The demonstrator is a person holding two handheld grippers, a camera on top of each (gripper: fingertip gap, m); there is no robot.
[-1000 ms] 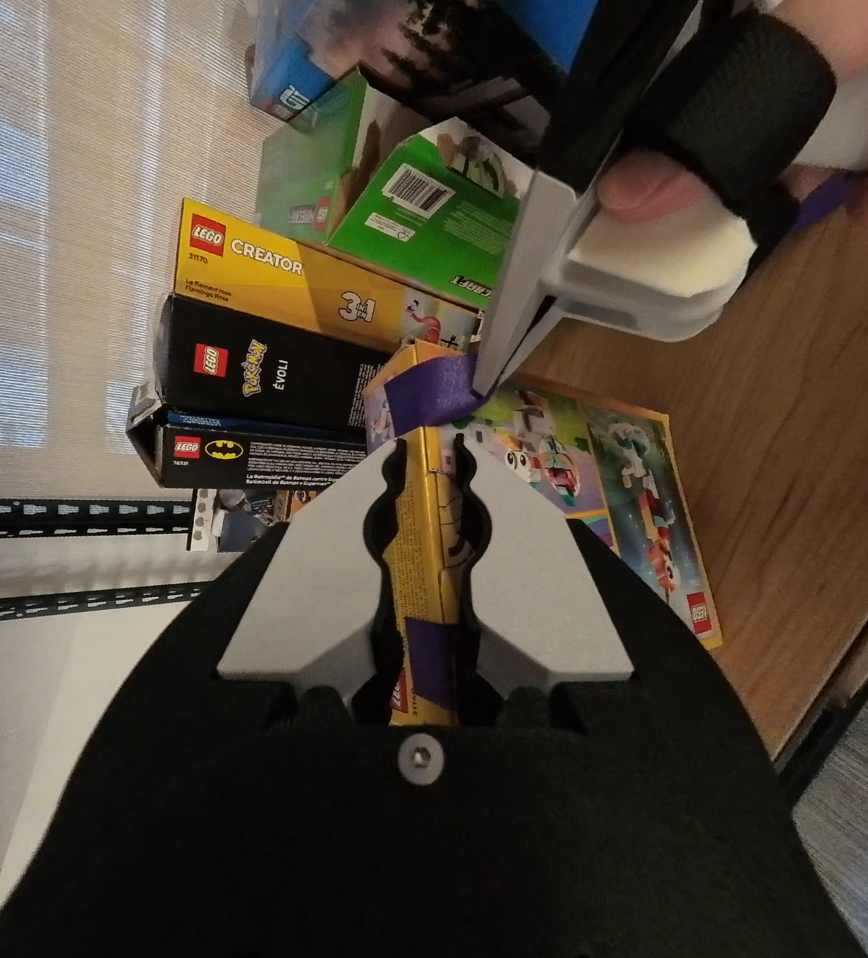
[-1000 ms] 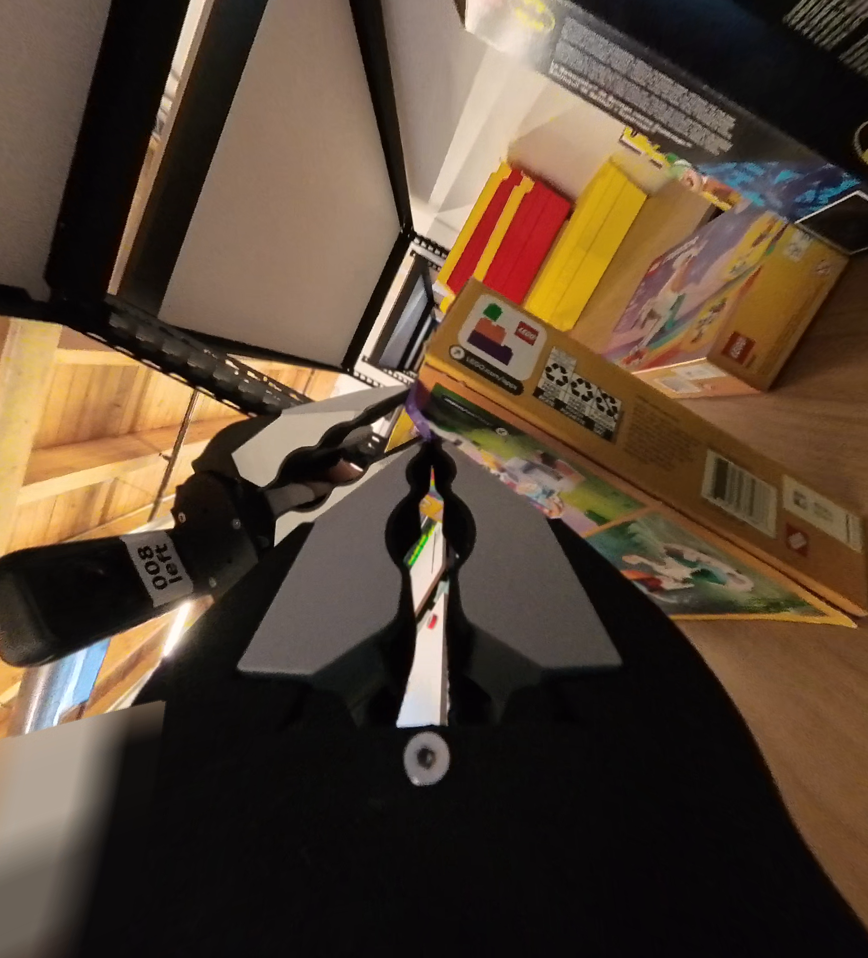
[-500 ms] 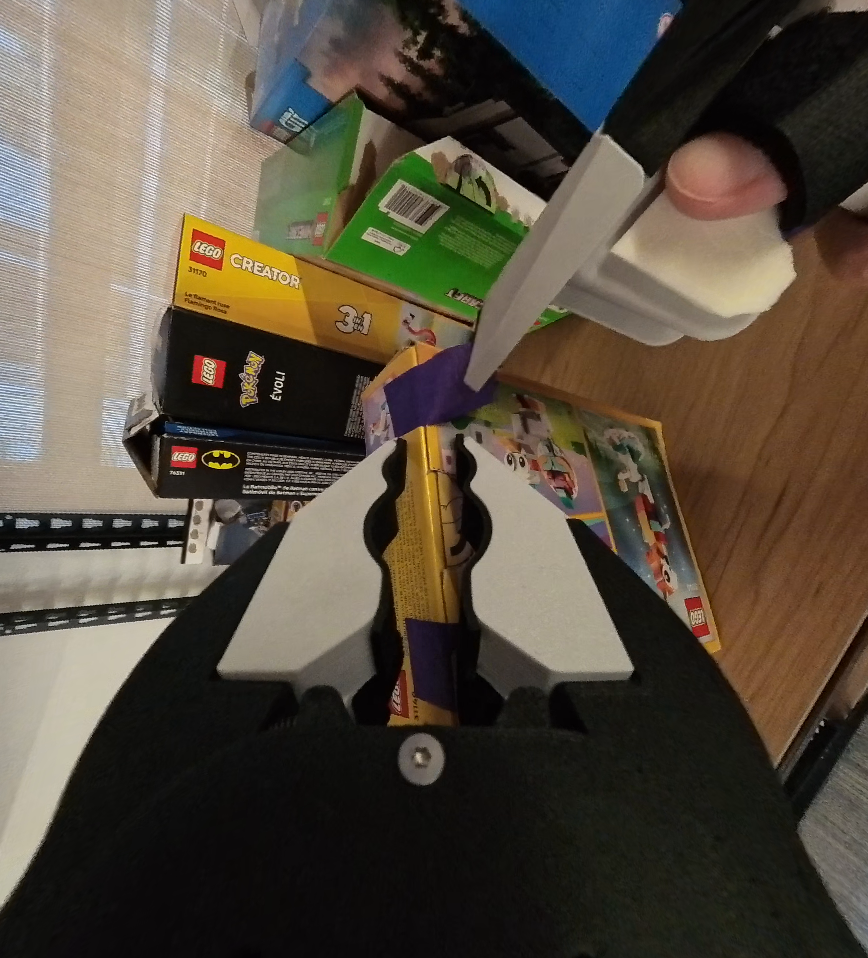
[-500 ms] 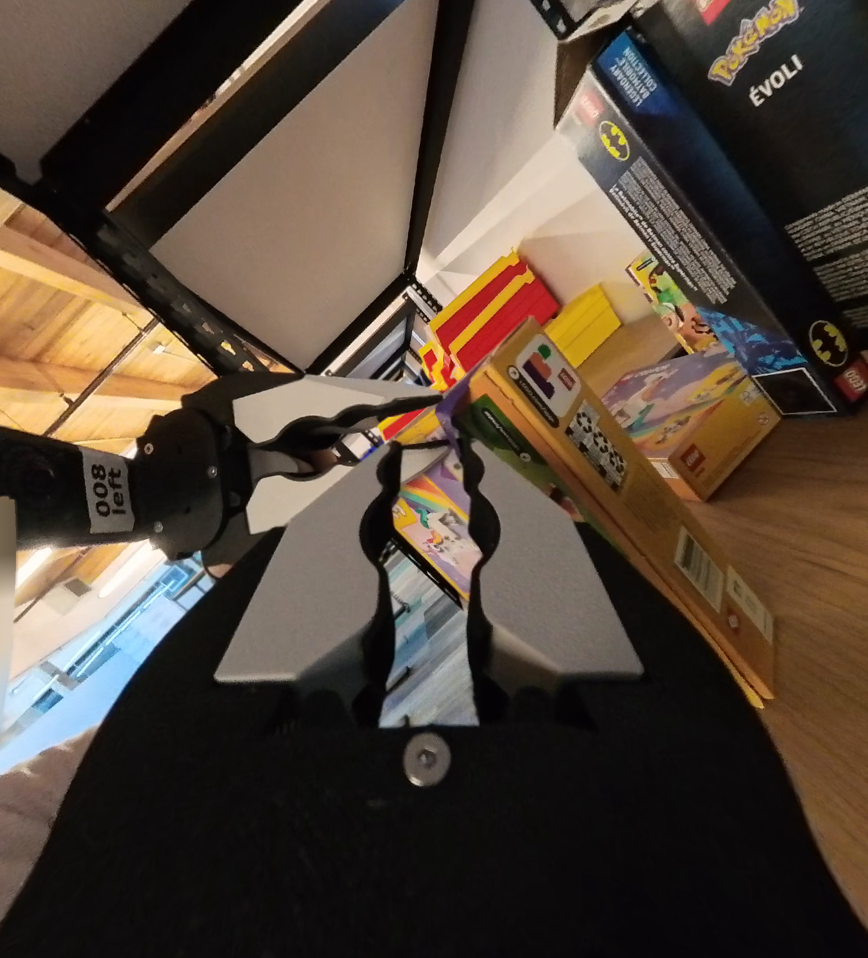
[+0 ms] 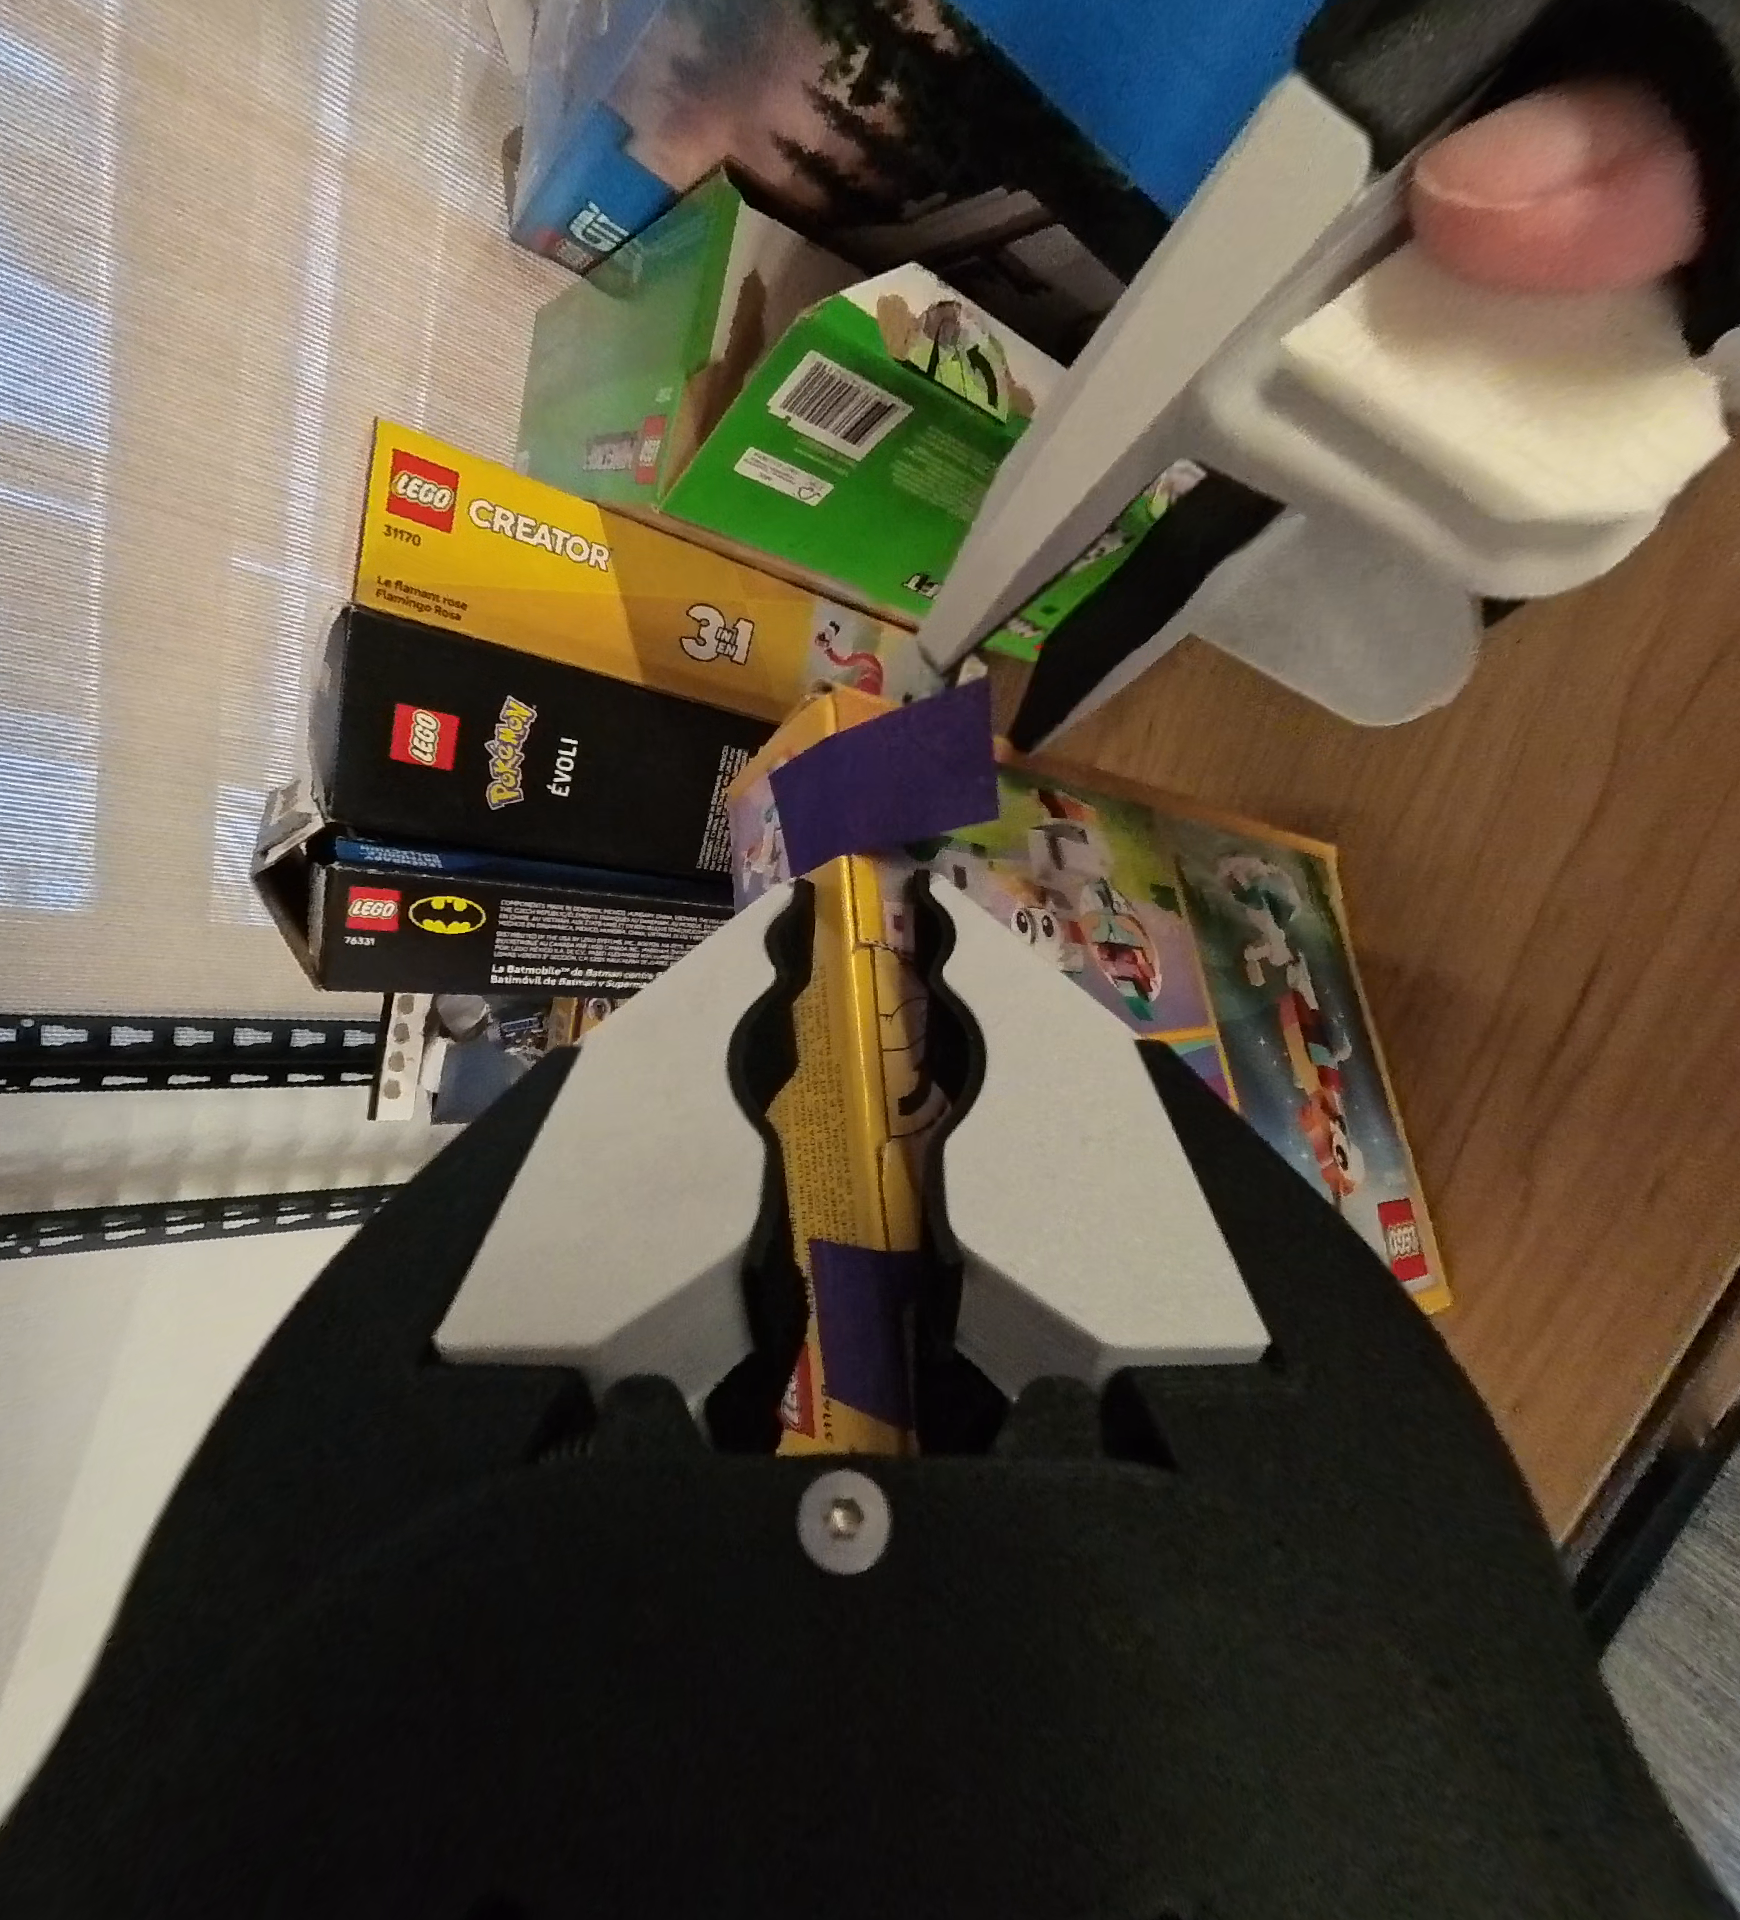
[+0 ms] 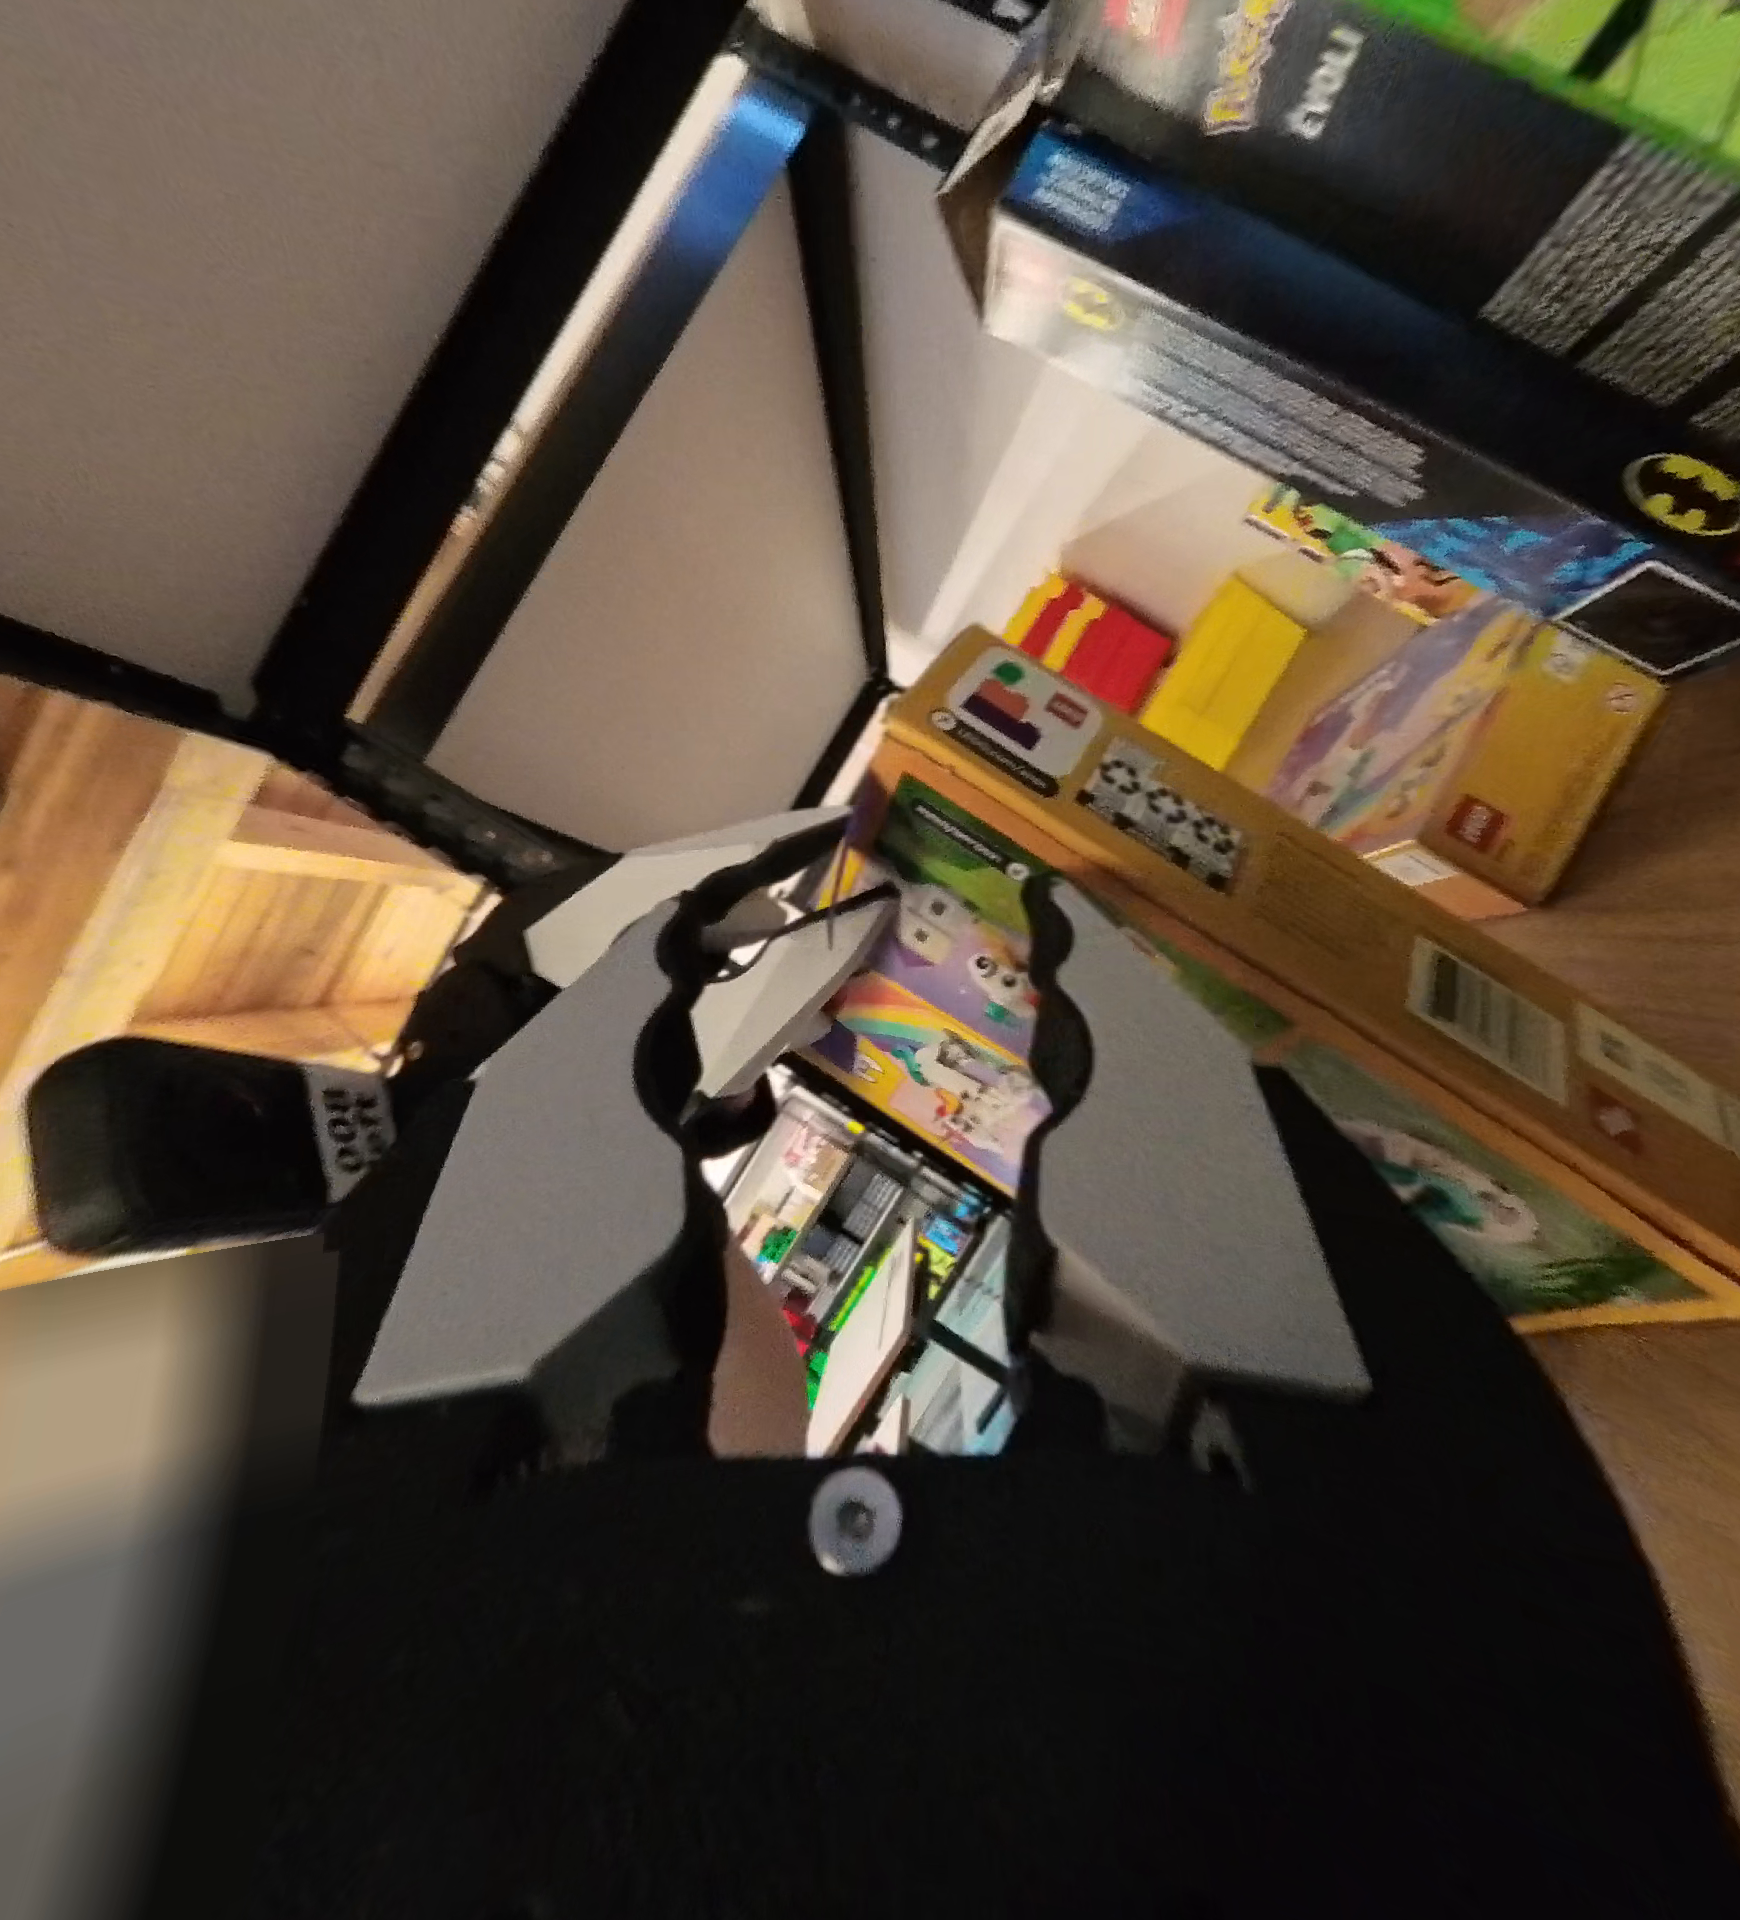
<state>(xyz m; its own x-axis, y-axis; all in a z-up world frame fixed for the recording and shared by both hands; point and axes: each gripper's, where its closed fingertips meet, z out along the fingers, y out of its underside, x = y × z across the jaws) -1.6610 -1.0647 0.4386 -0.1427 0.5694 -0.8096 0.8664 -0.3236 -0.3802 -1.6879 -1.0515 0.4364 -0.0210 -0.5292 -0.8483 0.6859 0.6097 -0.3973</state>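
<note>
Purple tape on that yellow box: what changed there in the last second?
The right tongs let go of the purple tape, opened, and backed away; its free end now sticks up loose. The left tongs stayed clamped on the yellow box.

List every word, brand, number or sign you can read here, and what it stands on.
Writing is not quoted; its bearers:
Stacked yellow box: logo, title, number; legible.
Upper black box: logos, one word; legible.
Lower black box: logo, emblem; fine print too small.
Green box: barcode; print blurred.
Thin yellow box in the left gripper: mostly hidden.
White label on a black handle: blurred.
</note>
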